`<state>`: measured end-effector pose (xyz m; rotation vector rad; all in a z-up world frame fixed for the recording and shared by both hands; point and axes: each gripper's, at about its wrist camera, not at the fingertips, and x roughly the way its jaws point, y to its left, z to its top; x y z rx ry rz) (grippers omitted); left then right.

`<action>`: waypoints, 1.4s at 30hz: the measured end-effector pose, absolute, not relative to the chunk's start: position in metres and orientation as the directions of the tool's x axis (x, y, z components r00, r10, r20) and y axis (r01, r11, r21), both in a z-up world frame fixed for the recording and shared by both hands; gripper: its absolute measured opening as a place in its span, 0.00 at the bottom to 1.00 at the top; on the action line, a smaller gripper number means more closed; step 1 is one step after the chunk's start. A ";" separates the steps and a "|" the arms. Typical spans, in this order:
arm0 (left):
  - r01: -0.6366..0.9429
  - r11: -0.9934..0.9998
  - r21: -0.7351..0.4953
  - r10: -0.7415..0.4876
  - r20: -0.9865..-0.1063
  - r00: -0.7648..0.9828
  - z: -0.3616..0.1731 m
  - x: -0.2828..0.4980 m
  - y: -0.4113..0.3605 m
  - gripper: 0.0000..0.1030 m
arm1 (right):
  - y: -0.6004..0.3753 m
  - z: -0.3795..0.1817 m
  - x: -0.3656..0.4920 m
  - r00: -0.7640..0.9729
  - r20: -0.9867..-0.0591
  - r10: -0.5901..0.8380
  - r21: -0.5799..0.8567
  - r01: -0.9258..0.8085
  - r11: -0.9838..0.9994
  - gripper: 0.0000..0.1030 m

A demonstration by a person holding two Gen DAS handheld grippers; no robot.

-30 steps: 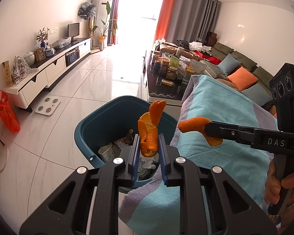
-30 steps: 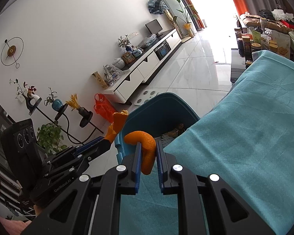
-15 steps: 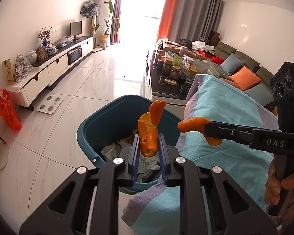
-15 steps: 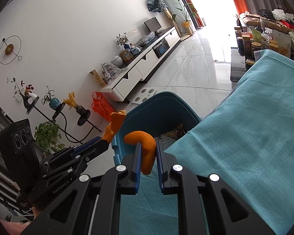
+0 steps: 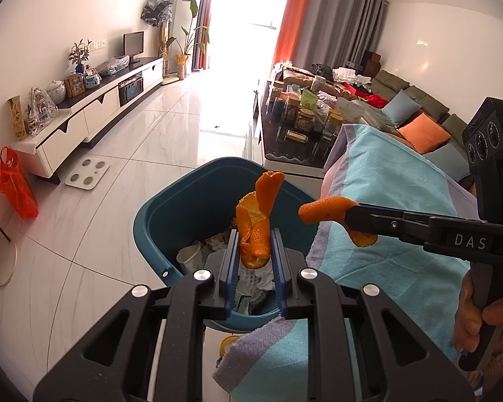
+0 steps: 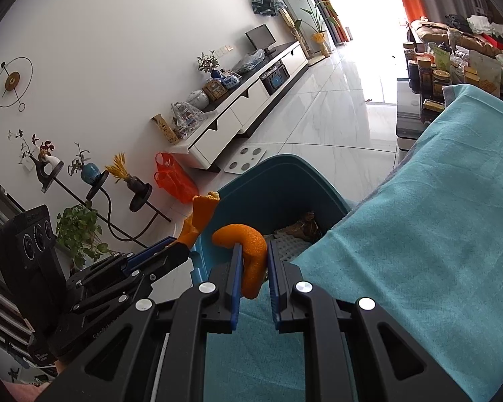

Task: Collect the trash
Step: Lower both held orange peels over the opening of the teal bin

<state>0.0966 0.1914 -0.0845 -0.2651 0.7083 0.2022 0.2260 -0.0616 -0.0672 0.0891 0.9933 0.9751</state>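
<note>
Orange peel strips are the trash here: a tall curled peel is pinched upright between the blue pads of the left gripper, and a bent peel is pinched by the right gripper. Both hang over the near rim of a teal bin on the white tiled floor; inside lie a paper cup and crumpled white paper. A turquoise cloth covers the surface just right of the bin, its edge touching the rim. An orange bag and a white scale sit well apart. Compared with a second ago, the bin appears nearer and more central under both peels; both grips are unchanged
</note>
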 end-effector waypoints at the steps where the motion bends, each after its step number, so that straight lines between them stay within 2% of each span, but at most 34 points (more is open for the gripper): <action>1: -0.273 0.947 -0.170 0.095 -0.664 0.742 -0.085 0.097 0.192 0.18 | -0.062 -0.067 0.227 0.178 -0.665 0.726 0.473 -0.651 0.593 0.13; 20: -0.300 0.938 -0.171 0.108 -0.681 0.724 -0.096 0.104 0.199 0.18 | -0.044 -0.074 0.229 0.175 -0.694 0.698 0.447 -0.655 0.609 0.13; 42: -0.327 0.923 -0.203 0.075 -0.739 0.670 -0.129 0.141 0.211 0.18 | -0.007 -0.085 0.239 0.162 -0.753 0.638 0.399 -0.658 0.638 0.15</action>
